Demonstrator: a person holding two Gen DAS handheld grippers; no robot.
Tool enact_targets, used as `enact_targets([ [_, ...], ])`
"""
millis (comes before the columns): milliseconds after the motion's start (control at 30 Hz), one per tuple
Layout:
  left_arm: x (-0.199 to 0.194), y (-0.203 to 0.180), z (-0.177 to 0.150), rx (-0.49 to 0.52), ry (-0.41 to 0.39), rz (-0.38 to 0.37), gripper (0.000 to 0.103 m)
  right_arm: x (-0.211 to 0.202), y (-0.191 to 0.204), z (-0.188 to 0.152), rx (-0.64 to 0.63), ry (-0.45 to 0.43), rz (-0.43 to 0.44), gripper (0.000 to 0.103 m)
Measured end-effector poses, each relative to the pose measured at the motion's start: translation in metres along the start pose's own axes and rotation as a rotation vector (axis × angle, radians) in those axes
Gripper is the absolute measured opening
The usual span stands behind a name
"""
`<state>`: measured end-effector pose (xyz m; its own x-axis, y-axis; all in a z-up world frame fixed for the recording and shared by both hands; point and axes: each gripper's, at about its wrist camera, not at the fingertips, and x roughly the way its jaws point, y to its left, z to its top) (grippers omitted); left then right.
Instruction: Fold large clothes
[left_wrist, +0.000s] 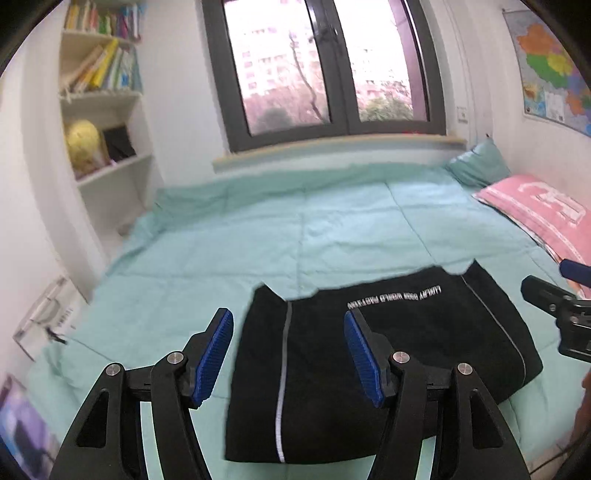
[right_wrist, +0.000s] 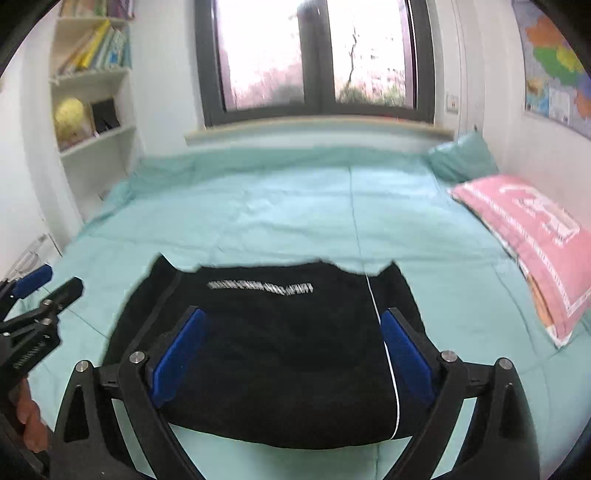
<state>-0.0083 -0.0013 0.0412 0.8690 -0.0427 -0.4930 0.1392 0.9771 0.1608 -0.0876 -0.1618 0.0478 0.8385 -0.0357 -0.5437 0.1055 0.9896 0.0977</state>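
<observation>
Nearest, the left gripper (left_wrist: 288, 354) and right gripper (right_wrist: 291, 354) hover above the bed (left_wrist: 332, 229), jaws released and empty. Just beyond, a black garment (left_wrist: 388, 354) lies folded into a rectangle on the green sheet. Further back, a pink pillow (right_wrist: 532, 236) and a window (left_wrist: 325, 66). A tidy finish likely means pressing the edges flat and square.

Black-framed tool (left_wrist: 288, 354) with ribbed blue pads (left_wrist: 214, 356), silver pivot screws

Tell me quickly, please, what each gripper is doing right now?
Left gripper: open, holding nothing, above the folded black garment.
Right gripper: open wide, holding nothing, above the same garment.
</observation>
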Motion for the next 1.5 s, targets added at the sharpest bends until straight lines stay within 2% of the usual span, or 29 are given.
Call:
enact_targets([
  [67, -0.022, 0.003, 0.004, 0.002, -0.043, 0.024, 0.068, -0.025, 0.007, 0.003, -0.008, -0.033, 0.002, 0.098],
  [167, -0.048, 0.009, 0.013, -0.034, -0.097, 0.0, 0.077, -0.051, 0.016, 0.009, -0.029, -0.07, -0.022, 0.1],
  [233, -0.06, 0.017, 0.013, -0.069, -0.124, -0.032, 0.078, -0.062, 0.02, 0.009, -0.035, -0.083, -0.019, 0.1],
  [300, -0.06, 0.016, 0.01, -0.087, -0.126, -0.031, 0.078, -0.07, 0.022, 0.008, -0.032, -0.089, -0.008, 0.1],
  [433, -0.048, 0.01, 0.0, -0.081, -0.081, -0.019, 0.078, -0.074, 0.026, 0.002, -0.023, -0.071, -0.003, 0.101],
  [767, -0.008, -0.017, -0.027, -0.028, 0.063, -0.046, 0.078, -0.033, 0.022, -0.02, 0.028, 0.053, 0.024, 0.101],
  [1500, 0.01, -0.028, -0.039, -0.014, 0.125, -0.049, 0.078, -0.009, -0.004, -0.042, 0.148, 0.159, 0.079, 0.101],
])
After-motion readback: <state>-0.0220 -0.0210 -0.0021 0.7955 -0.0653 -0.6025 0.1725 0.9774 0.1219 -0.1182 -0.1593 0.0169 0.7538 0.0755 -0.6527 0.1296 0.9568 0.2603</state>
